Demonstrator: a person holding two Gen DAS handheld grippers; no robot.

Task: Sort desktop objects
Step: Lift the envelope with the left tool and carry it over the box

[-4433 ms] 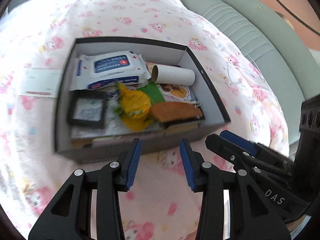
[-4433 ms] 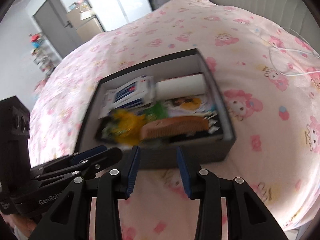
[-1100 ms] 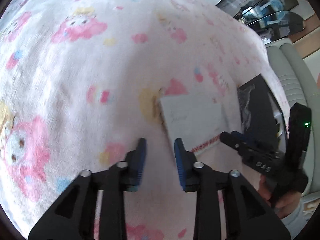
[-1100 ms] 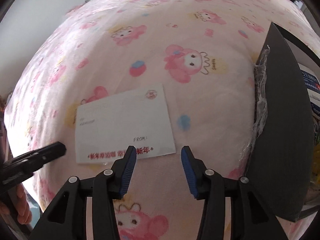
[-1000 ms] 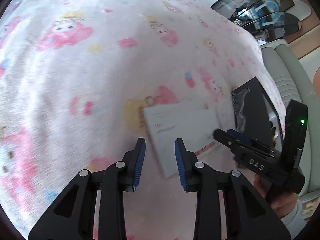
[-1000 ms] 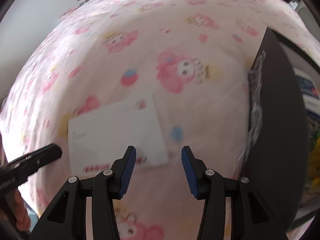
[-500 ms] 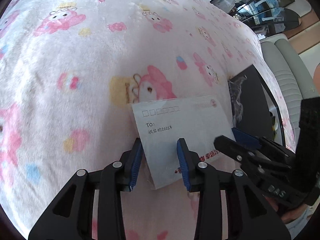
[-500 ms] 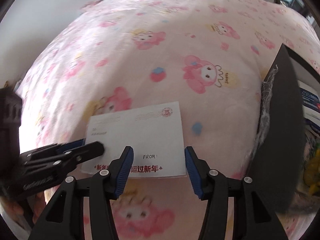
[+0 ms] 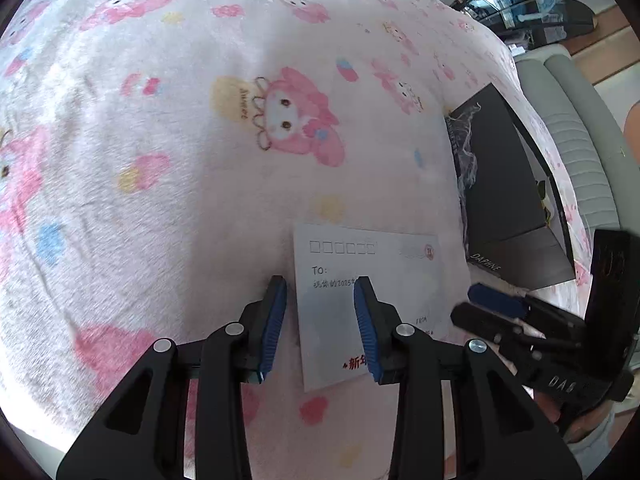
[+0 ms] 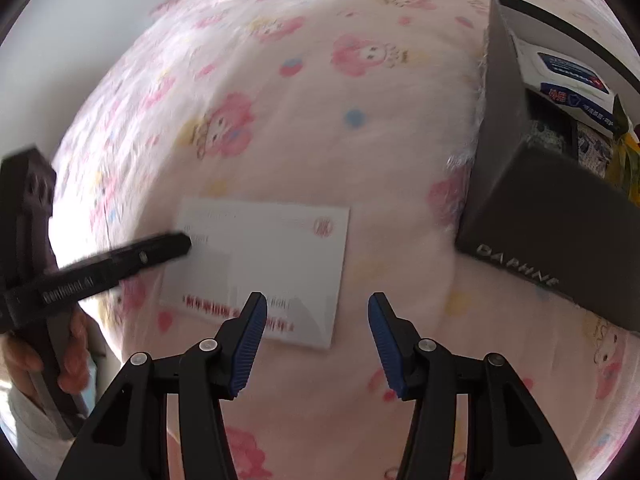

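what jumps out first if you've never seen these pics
A white envelope lies flat on the pink cartoon-print blanket, with the left gripper, jaws opening, over its left edge. The right gripper stands open over its right end, and a dark box of odds and ends sits further right.

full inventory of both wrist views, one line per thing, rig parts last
envelope: 1, white with red print, flat on the blanket beside the box
box: 1, dark grey, open, on the blanket
wipes pack: 1, white and blue, inside the box
yellow item: 1, yellow-green, inside the box, mostly cut off
blanket: 1, pink cartoon print, under everything
sofa: 1, grey-green, behind the box
left gripper: black, blue pads, jaws opening over the envelope's edge
right gripper: black, blue pads, open above the envelope's corner
hand: 1, on the left gripper's handle
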